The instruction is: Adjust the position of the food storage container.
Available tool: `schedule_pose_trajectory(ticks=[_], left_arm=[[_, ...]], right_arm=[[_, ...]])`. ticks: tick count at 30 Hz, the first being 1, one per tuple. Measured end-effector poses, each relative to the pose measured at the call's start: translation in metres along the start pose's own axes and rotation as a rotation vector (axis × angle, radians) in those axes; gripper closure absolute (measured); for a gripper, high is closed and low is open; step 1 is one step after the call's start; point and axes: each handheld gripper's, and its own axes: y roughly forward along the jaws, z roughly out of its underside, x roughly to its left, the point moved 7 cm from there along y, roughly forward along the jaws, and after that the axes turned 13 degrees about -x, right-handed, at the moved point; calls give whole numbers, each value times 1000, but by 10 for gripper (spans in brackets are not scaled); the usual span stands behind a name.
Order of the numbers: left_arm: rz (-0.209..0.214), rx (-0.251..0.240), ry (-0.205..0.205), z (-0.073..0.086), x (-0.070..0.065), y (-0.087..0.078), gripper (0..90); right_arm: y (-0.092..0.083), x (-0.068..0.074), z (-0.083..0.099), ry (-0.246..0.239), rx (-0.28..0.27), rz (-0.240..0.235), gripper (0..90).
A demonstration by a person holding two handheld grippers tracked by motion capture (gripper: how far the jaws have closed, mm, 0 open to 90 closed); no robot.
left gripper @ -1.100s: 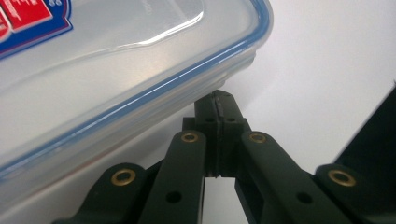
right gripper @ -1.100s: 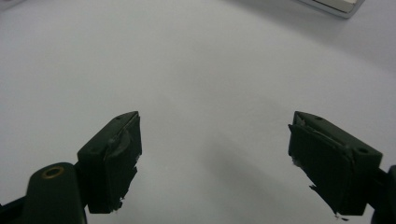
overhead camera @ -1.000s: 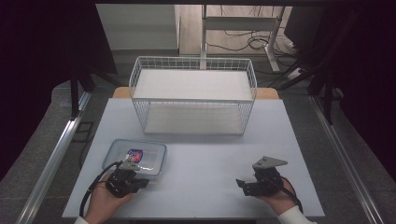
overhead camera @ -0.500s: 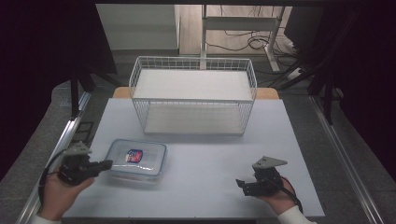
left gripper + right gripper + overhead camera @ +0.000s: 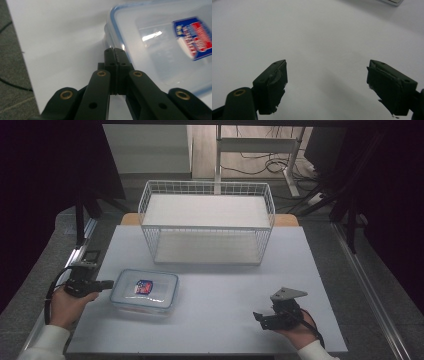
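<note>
The left gripper (image 5: 102, 284) sat at the nine o'clock edge of the desk (image 5: 215, 320), jaws shut flat against each other with nothing between them, their tips right up against the short end of the clear lidded container (image 5: 145, 290). In the left gripper view those closed tips (image 5: 114, 53) met the container (image 5: 160, 50) at its blue-seamed corner, touching or a hair off; I couldn't say which. The right gripper (image 5: 267, 317) waited near five o'clock, well apart from the box, and the right gripper view showed its jaws spread wide over bare desk.

It looked to me like a push with closed jaws, nudging the box across the desk. To do that cleanly, I'd have kept the tips low on the wall, under the lid rim, and pressed near the middle of the short end rather than at the corner, since a corner push would likely spin the box instead of sliding it. Slow and level would suit the smooth plastic.

The container lay flat at about eight o'clock on the desk, lid up, sticker (image 5: 144, 286) facing the ceiling. Its long axis ran roughly nine to three, tipped slightly, with one short end toward the left gripper. The wire basket (image 5: 207, 200) stood at twelve o'clock, well clear.
</note>
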Motion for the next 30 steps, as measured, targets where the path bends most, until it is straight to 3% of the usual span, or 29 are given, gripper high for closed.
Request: schedule_pose_trajectory(ticks=[6, 17, 22, 30], left_arm=[[-20, 40, 5, 6, 4, 6, 900], [9, 35, -31, 9, 2, 7, 900], [40, 35, -32, 10, -10, 10, 900], [87, 55, 10, 11, -43, 18, 900]], right_arm=[[0, 1, 0, -4, 0, 0, 172], [1, 1, 0, -7, 3, -2, 172], [1, 1, 1, -7, 4, -2, 172], [2, 2, 1, -9, 6, -3, 172]])
